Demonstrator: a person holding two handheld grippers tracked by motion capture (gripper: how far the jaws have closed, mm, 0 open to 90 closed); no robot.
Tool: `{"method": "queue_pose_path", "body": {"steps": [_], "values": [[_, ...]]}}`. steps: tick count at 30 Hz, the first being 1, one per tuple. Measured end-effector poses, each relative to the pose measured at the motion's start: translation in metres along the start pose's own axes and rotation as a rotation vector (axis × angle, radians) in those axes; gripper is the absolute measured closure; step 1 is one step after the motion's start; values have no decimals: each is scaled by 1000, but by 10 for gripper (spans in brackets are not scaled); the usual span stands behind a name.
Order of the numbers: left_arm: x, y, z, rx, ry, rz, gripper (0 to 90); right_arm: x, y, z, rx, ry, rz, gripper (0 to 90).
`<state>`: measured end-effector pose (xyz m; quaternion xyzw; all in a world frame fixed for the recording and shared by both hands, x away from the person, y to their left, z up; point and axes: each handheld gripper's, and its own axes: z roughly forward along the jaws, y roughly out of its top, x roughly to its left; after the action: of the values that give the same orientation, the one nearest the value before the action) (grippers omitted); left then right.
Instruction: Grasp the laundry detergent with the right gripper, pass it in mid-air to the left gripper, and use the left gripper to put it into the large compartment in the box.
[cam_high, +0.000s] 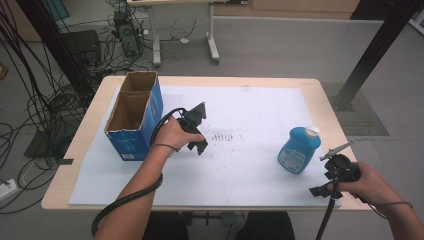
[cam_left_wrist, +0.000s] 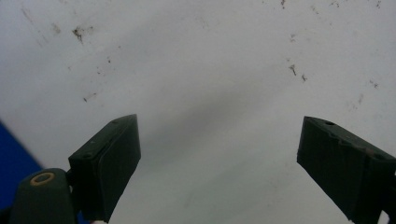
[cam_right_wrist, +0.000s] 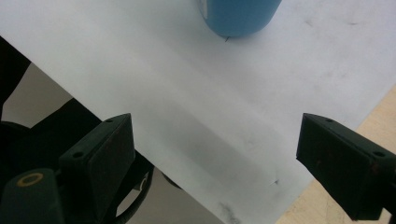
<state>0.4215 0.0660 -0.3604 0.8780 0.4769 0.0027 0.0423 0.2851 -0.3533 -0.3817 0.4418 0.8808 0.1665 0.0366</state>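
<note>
1. High view first: your left gripper (cam_high: 196, 131) sits over the white sheet (cam_high: 240, 165) that covers most of the tabletop (cam_high: 327, 107), toward the left side and about midway between the far and near edges.
2. Just left of that gripper stands the blue cardboard box (cam_high: 135, 117), open at the top, near the tabletop's left edge and far-left corner. Your left hand (cam_high: 172, 134) is just beside the box's right wall; whether they touch cannot be told.
3. Left gripper view shows its fingers (cam_left_wrist: 109, 161) spread wide apart, with nothing between them but the smudged white sheet. A sliver of blue sits at the lower left edge of that view.
4. Your right gripper (cam_high: 334, 176) is at the near-right corner of the tabletop, held in your right hand (cam_high: 367, 184) by the right edge of the sheet.
5. Right gripper view shows its fingers (cam_right_wrist: 100, 161) also standing well apart and holding nothing; the sheet's edge and bare wood lie below them.
6. The blue bottle (cam_high: 299, 149) with the white cap is on the sheet near the tabletop's right edge, just beyond and to the left of your right gripper, apart from it. In the right gripper view, its rounded blue end (cam_right_wrist: 240, 16) shows at the top, well clear of the fingers.
7. A patch of dark marks (cam_high: 223, 136) lies on the sheet just right of your left gripper.
</note>
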Motion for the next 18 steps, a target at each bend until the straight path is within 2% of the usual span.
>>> {"method": "queue_pose_path", "body": {"steps": [10, 18], "values": [[-2, 1, -1, 0, 2, 2, 138, -2, -4, 8, -78, 2, -22, 103], [-2, 0, 0, 5, 3, 3, 138, -2, -7, 12, -133, 2, -16, 98]]}}
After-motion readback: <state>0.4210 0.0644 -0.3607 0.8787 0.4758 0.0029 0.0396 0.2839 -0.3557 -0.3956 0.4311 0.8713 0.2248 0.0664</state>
